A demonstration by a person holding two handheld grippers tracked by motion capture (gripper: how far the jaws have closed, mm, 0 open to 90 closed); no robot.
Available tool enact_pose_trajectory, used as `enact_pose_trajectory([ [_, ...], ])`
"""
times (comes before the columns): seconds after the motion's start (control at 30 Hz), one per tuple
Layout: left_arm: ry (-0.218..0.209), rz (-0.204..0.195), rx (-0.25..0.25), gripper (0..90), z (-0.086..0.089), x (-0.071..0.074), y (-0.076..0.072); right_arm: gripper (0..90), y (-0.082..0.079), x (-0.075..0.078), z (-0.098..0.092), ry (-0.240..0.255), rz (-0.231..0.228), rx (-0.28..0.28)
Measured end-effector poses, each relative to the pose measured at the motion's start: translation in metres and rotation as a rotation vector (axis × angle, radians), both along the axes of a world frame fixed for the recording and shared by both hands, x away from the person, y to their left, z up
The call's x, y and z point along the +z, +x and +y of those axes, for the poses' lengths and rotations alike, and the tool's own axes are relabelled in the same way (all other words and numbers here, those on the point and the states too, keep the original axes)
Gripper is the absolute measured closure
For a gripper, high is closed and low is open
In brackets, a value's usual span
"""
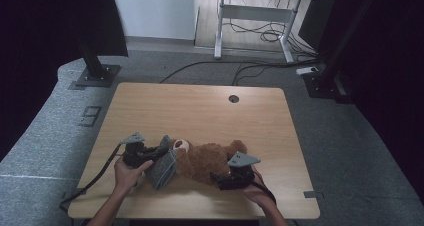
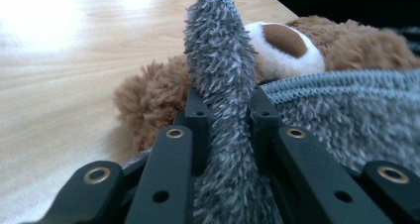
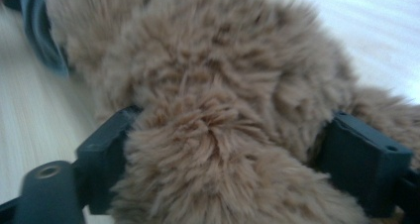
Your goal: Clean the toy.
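Just grey garment (image 2: 220, 70) over teddy bear (image 1: 207, 161)

Bare table (image 1: 200, 111) beyond the teddy bear (image 1: 205, 161), grey cloth (image 1: 162, 171) crowding its left side

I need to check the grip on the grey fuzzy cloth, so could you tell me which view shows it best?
The left gripper view: the grey fuzzy cloth stands pinched between the left tool's jaws. The high view shows it small, beside the teddy bear. The right gripper view has a blurred bluish strip at its top left corner, perhaps the cloth.
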State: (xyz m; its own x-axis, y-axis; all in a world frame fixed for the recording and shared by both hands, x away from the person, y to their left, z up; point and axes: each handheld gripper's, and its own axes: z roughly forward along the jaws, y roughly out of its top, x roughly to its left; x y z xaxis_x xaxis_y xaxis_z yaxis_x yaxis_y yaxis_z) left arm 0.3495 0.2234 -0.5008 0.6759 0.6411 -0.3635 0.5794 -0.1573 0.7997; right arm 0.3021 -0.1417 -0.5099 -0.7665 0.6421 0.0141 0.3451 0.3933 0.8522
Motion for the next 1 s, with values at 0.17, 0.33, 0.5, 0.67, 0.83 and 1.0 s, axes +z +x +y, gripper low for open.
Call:
enact_pose_trajectory([
  [0.17, -0.002, -0.003, -0.01, 76.2, -0.002, -0.007, -0.008, 26.9, -0.014, -0.016, 0.002, -0.038, -0.041, -0.046],
  [0.33, -0.001, -0.007, -0.013, 76.3, -0.003, -0.01, -0.015, 29.9, -0.026, -0.025, 0.007, -0.074, -0.105, -0.079],
  [0.5, -0.029, -0.007, 0.0, 76.3, -0.005, -0.013, -0.012, 31.9, -0.034, -0.034, 0.01, -0.076, -0.17, -0.126],
  [0.67, -0.07, 0.008, 0.033, 76.2, -0.013, -0.017, 0.017, 32.9, -0.015, -0.035, 0.009, -0.099, -0.195, -0.179],
  [0.83, -0.016, -0.007, 0.082, 75.9, -0.025, -0.007, 0.049, 32.8, 0.026, -0.033, 0.003, -0.091, -0.181, -0.206],
  [1.0, -0.019, 0.014, 0.091, 75.6, -0.026, -0.006, 0.067, 31.0, 0.054, -0.037, -0.005, -0.051, -0.213, -0.192],
])
